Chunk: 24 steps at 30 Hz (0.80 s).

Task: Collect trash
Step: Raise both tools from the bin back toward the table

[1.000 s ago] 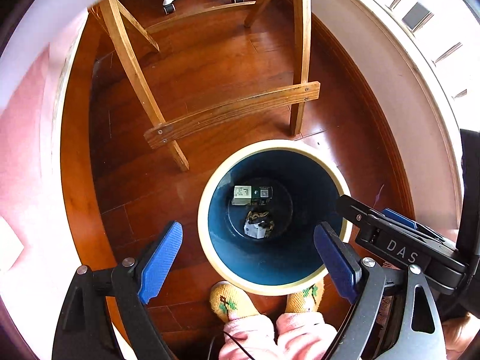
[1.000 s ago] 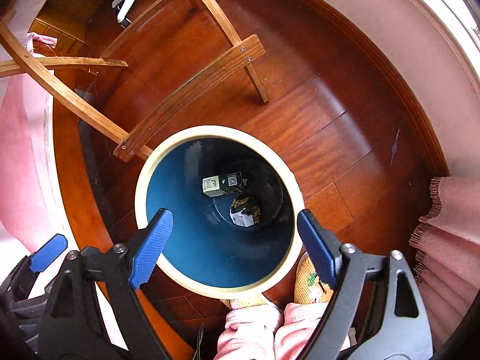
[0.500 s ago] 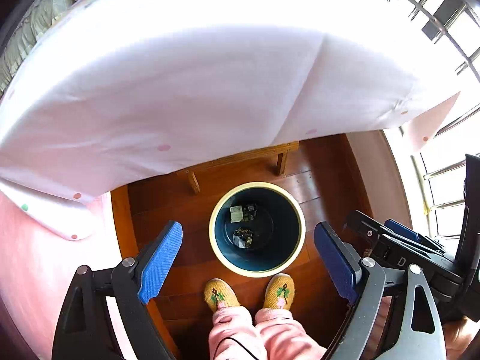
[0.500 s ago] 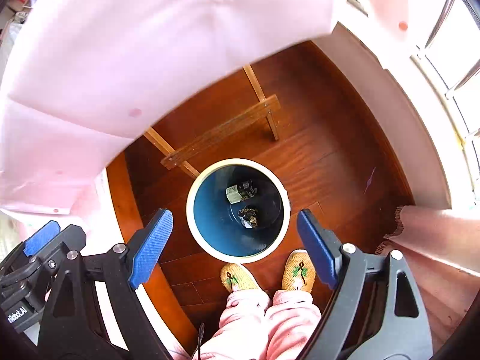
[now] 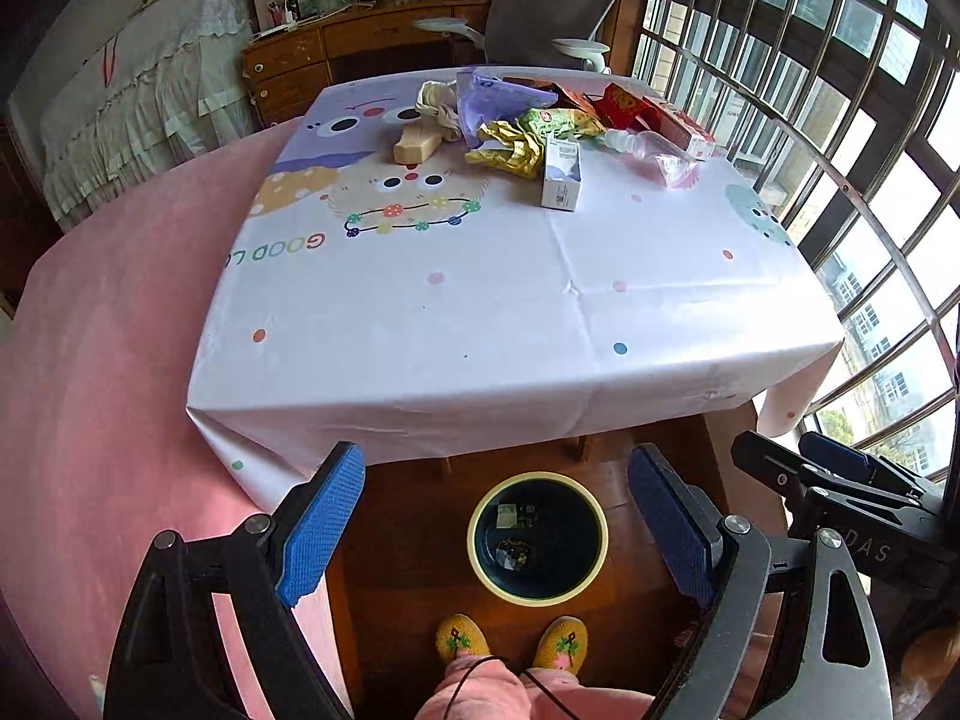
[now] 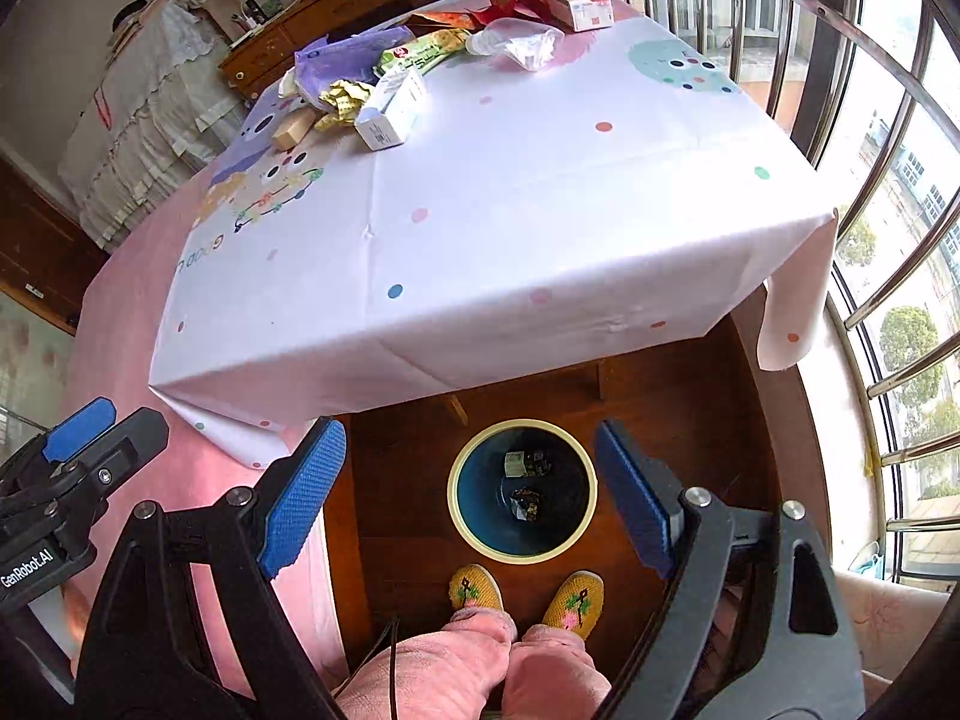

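Observation:
A blue bin with a cream rim (image 5: 480,540) (image 6: 457,510) stands on the wooden floor in front of the table, with a small box and a crumpled wrapper at its bottom. Trash lies in a heap at the table's far side: a white carton (image 5: 561,175) (image 6: 393,111), yellow wrappers (image 5: 507,147) (image 6: 342,97), a purple bag (image 5: 501,99) (image 6: 342,57), a clear plastic bottle (image 5: 651,147) (image 6: 516,39), red packets (image 5: 624,102). My left gripper (image 5: 498,528) and right gripper (image 6: 465,498) are both open and empty, held high above the bin.
The table wears a white cartoon-print cloth (image 5: 480,312) over a pink one (image 5: 108,330). A person's yellow slippers (image 5: 462,639) stand just behind the bin. A barred window (image 5: 870,180) runs along the right; a desk and office chair (image 5: 552,6) stand beyond the table.
Both grippers have risen from close over the bin to well above table height, so the tabletop and its trash heap have come into view. Both stay open and empty.

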Each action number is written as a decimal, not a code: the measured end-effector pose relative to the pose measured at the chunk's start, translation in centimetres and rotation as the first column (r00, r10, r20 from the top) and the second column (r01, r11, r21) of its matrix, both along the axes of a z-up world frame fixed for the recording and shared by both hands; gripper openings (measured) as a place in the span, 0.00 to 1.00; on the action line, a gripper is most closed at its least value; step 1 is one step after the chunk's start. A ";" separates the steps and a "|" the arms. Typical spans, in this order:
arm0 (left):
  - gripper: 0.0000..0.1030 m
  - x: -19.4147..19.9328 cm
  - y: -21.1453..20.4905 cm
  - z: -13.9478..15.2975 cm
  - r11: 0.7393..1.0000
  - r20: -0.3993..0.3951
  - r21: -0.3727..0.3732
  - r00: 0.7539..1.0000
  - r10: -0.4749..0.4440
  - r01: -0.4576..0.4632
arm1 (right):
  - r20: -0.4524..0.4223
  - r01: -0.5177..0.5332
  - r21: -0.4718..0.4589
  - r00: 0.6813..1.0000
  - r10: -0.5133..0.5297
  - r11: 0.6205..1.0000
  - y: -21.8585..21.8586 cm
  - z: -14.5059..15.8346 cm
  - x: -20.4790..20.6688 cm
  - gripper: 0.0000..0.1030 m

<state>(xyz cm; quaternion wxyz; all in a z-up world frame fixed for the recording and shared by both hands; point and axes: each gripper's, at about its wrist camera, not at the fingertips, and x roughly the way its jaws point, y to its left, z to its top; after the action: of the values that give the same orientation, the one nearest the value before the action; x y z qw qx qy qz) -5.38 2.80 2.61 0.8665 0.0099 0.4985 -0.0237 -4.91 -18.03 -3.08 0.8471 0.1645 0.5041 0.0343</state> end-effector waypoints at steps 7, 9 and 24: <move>0.88 1.0 1.9 5.2 0.995 0.089 0.057 0.993 0.082 -0.088 | 0.090 -0.110 -0.044 0.989 0.113 0.993 2.6 5.9 3.6 0.81; 0.88 1.3 2.6 5.9 0.991 0.113 0.059 0.987 0.111 -0.118 | 0.096 -0.126 -0.055 0.987 0.130 0.991 3.2 6.7 4.9 0.81; 0.85 14.2 8.0 2.1 0.997 0.036 -0.002 0.996 0.079 -0.079 | 0.014 -0.096 -0.120 0.995 0.098 0.988 7.1 3.7 18.3 0.81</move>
<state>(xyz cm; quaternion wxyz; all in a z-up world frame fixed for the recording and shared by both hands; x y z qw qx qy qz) 8.79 10.78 4.70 0.8757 -0.0096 0.4827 0.0107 13.38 -10.93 0.59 0.8577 0.0888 0.5043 0.0470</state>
